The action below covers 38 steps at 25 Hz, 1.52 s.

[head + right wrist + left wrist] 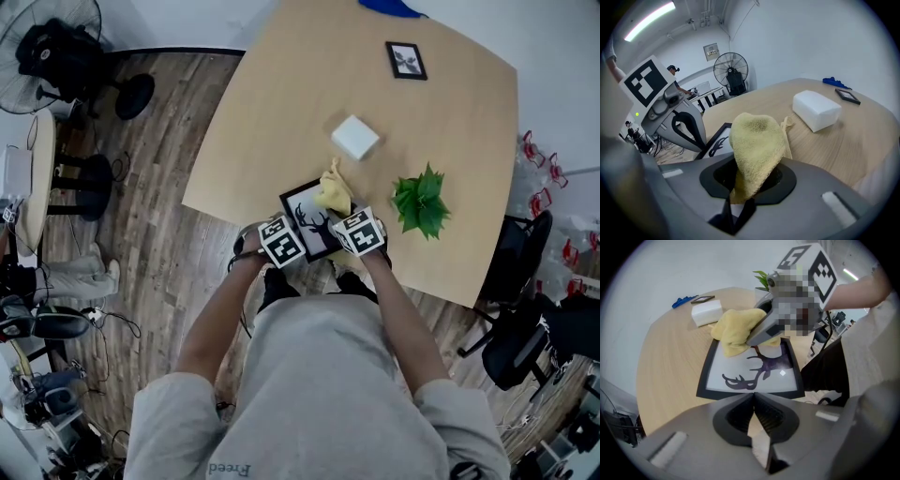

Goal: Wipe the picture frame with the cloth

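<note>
**Cloth on the glass, frame braced at its near border**

Your right gripper pinches the yellow cloth between its jaws. The loose bunch stands out past the tips, so fabric rather than the jaws meets the deer picture frame. The bunch rests on the frame's far part, over the top of the deer print.

Your left gripper has its jaws pressed together with nothing between them. Their tips sit right at the frame's near border, probably to stop the frame sliding as you rub.

The frame lies flat, its near border at the edge of the table. A white box sits beyond its far side. Judging by where the cloth sits, the glass nearer you is yet to be wiped.
</note>
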Each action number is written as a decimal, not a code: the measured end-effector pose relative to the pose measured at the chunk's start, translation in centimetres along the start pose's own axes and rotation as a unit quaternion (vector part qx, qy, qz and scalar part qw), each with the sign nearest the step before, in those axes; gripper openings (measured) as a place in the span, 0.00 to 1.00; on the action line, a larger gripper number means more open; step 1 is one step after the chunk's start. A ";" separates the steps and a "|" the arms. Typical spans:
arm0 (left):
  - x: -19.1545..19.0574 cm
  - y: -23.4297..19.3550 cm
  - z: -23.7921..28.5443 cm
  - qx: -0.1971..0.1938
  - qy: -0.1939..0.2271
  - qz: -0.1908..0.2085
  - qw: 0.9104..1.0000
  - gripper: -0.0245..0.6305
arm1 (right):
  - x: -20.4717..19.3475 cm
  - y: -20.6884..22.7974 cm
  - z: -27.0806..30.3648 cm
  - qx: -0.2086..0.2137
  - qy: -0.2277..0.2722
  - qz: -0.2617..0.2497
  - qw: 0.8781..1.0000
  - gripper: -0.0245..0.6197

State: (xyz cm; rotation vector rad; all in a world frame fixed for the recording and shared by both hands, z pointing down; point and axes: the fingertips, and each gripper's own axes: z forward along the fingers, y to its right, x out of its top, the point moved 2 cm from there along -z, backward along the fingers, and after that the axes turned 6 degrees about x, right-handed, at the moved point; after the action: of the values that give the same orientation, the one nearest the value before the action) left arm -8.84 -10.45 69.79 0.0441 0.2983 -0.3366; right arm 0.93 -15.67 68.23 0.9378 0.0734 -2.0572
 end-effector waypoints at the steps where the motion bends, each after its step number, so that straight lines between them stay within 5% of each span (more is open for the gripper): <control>1: 0.0 0.0 0.0 0.000 0.000 0.000 1.000 0.12 | -0.2 -0.1 -0.2 0.003 -0.001 0.000 1.000 0.15; 24: 0.1 0.0 0.0 0.019 0.011 -0.020 1.000 0.12 | -5.0 -2.3 -3.4 0.071 -0.034 -0.051 0.996 0.15; 38: 0.0 -0.2 -0.2 0.029 0.020 -0.024 0.999 0.12 | -7.3 -3.4 -5.3 0.095 -0.030 -0.030 0.995 0.15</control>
State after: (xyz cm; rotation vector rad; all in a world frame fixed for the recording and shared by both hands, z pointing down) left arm -8.95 -10.62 69.60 0.1002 0.3287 -0.3928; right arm 4.15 -6.62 68.18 0.9983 -0.1303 -2.1750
